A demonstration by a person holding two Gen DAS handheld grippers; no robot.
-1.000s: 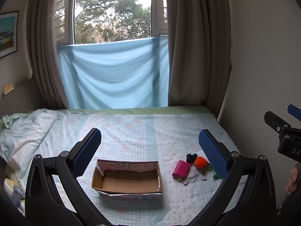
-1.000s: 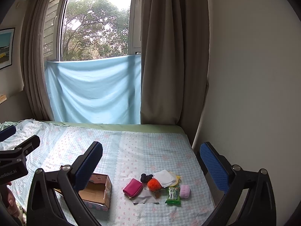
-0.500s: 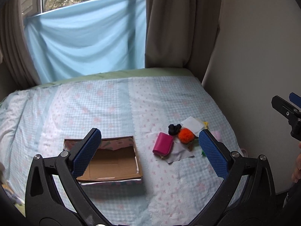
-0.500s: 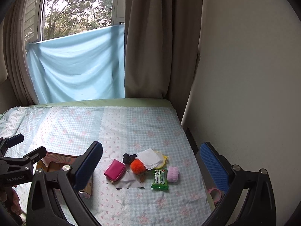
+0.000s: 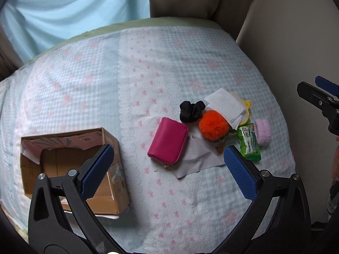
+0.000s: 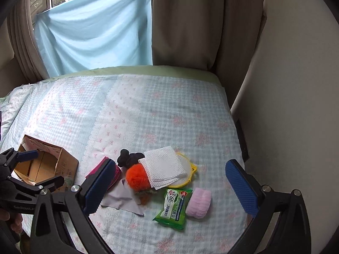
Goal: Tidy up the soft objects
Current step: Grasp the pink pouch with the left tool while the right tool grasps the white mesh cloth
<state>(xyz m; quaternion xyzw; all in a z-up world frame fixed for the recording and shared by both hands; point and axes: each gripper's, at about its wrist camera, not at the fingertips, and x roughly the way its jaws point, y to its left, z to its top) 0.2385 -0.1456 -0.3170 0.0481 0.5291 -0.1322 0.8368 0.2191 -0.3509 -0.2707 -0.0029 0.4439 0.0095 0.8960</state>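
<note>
A pile of soft things lies on the bed: a magenta pouch (image 5: 168, 140), a grey cloth (image 5: 197, 160), an orange pompom (image 5: 214, 124), a black scrunchie (image 5: 191, 111), a white napkin (image 5: 225, 105) over a yellow pad (image 6: 187, 169), a green wipes pack (image 5: 249, 144) and a pink roll (image 5: 263, 132). An open cardboard box (image 5: 67, 169) stands to the left. My left gripper (image 5: 167, 171) is open above the pouch and box. My right gripper (image 6: 169, 188) is open above the wipes pack (image 6: 173, 207) and pink roll (image 6: 199, 203).
The bed has a pale blue checked cover (image 5: 148, 67) with pink bows. A cream wall (image 6: 296, 84) runs along the right edge of the bed. Brown curtains (image 6: 201, 21) and a hanging blue sheet (image 6: 95, 31) are at the far end.
Both grippers have moved forward and tilted down toward the bed. The pile and the box look larger and nearer. Both stay open and empty.
</note>
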